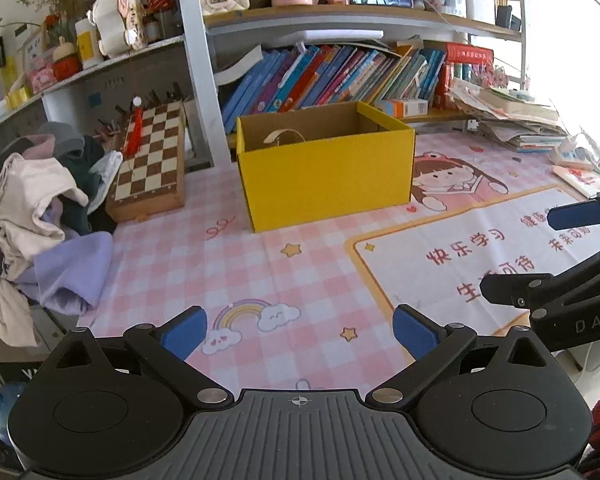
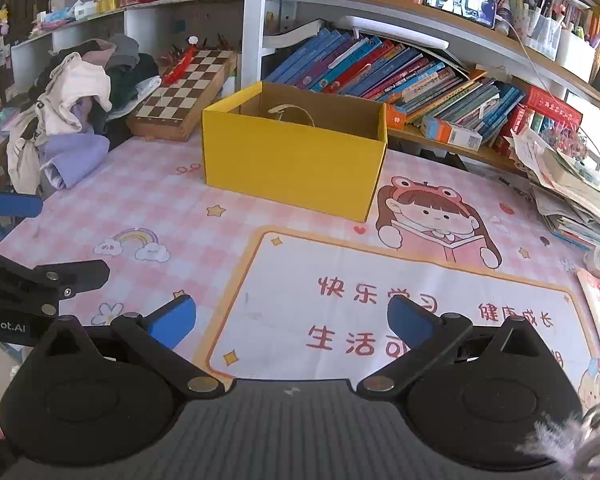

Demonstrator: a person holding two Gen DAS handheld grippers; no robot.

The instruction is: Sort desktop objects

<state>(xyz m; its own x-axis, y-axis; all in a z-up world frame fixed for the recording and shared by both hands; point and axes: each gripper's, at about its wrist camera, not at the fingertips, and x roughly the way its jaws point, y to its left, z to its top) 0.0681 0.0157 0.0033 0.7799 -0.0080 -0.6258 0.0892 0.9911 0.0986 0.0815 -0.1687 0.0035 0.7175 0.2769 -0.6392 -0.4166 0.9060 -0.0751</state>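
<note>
On the left side of the bench (image 1: 204, 264), at about nine o'clock in the left wrist view, lies a heap of clothes (image 1: 40, 208), white, dark and lilac pieces mixed; just beside it, toward eleven o'clock, a wooden chessboard (image 1: 150, 160) leans tilted against the back, with a red tassel (image 1: 134, 132) hanging over it. The left gripper (image 1: 300, 330) is at six o'clock, its blue fingers (image 1: 184, 330) spread wide apart with nothing between them, above the pink checked mat (image 1: 260, 280). In the middle, at twelve o'clock, stands the yellow cardboard box (image 1: 326, 176), open at the top; inside it a pale curved thing (image 1: 284, 134) shows against the back wall, but I cannot tell what it is. Behind the box a row of books (image 1: 332, 80) leans on the lower shelf. At three o'clock of the same view the right gripper (image 1: 540, 248) comes in from the edge; in its own view the right gripper (image 2: 292, 320) also has the fingers (image 2: 412, 322) wide apart and empty, over the white panel with red characters (image 2: 380, 308); a stack of papers (image 2: 572, 196) lies at two o'clock.
</note>
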